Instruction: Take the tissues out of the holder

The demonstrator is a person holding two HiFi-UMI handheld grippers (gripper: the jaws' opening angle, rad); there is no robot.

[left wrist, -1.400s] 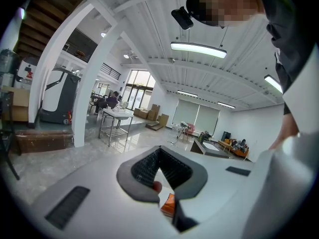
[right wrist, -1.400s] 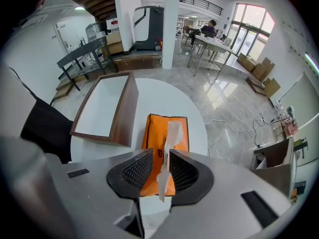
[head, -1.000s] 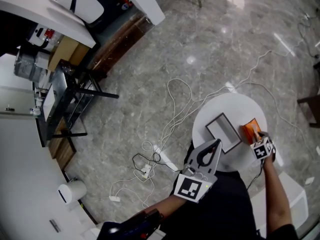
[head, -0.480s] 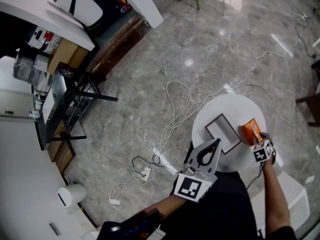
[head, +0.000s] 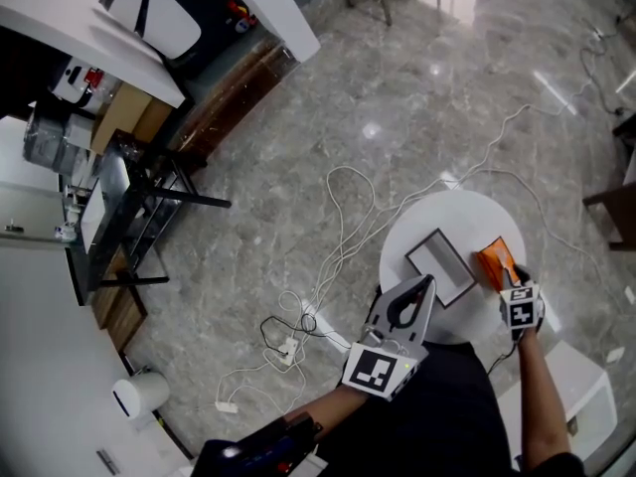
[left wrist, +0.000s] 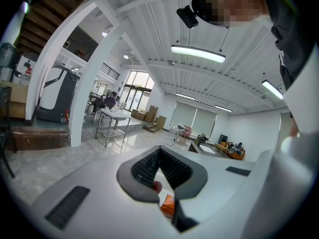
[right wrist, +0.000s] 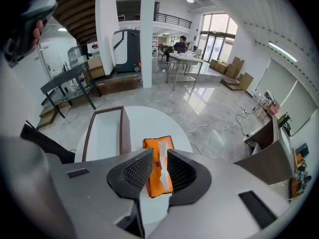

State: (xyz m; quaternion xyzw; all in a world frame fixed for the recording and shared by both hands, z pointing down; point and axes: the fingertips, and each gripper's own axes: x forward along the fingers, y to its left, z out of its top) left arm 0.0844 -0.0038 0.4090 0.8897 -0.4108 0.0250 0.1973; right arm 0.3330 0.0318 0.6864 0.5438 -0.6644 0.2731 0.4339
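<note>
An orange tissue pack (head: 494, 262) with a white tissue showing along its slot lies on the round white table (head: 447, 212), right of the holder. The brown-rimmed holder (head: 442, 266) shows only its bare white inside. My right gripper (head: 510, 276) hangs just above the pack's near end, pointing steeply down. In the right gripper view the pack (right wrist: 152, 144) and holder (right wrist: 121, 128) lie beyond its jaws (right wrist: 159, 164), which stand apart with no pad touching the pack. My left gripper (head: 429, 283) hovers at the table's near edge, tips together and holding nothing (left wrist: 159, 149).
White cables (head: 338, 227) and a power strip (head: 325, 318) trail over the marble floor left of the table. A black frame rack (head: 129, 217) stands at far left. A white box (head: 576, 386) sits low at right by the person's arm.
My right gripper has lifted a little and rolled, drawing back from the orange pack, which stays on the table. The left gripper has not moved.
</note>
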